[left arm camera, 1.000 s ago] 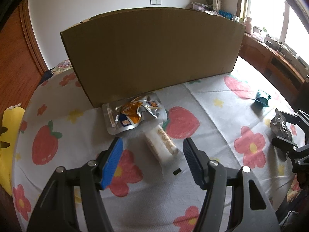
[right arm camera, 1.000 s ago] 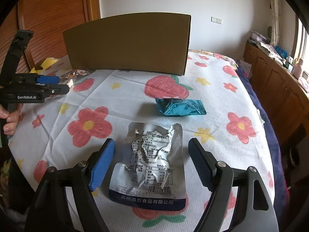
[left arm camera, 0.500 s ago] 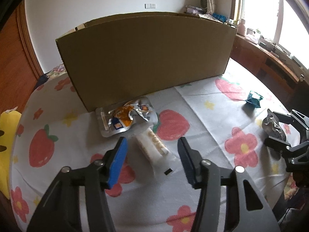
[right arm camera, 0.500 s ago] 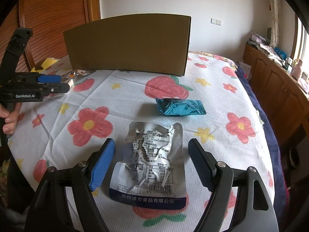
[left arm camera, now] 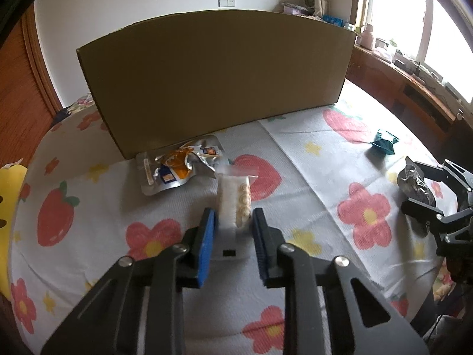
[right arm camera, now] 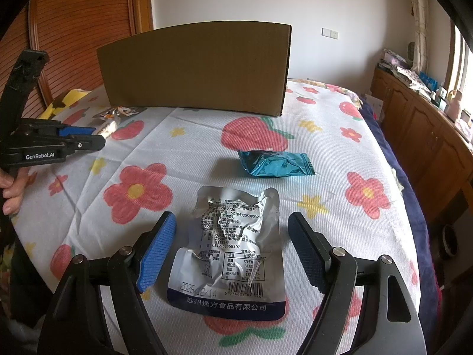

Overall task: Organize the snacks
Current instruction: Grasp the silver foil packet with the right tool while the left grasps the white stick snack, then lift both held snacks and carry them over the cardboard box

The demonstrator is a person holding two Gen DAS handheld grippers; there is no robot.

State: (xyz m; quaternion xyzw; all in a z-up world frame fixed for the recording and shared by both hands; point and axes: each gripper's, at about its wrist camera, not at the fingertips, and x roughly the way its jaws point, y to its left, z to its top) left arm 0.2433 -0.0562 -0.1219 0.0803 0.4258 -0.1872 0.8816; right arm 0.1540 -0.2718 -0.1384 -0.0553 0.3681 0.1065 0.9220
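- Pinching the clear biscuit packet at centre frame, the left gripper has its blue pads against both sides
- Right gripper spread wide around the silver pouch, lower centre
- Teal wrapper just beyond; cardboard box upper centre

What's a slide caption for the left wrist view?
Left tongs shut on a clear biscuit pack, near a foil pouch and cardboard box.
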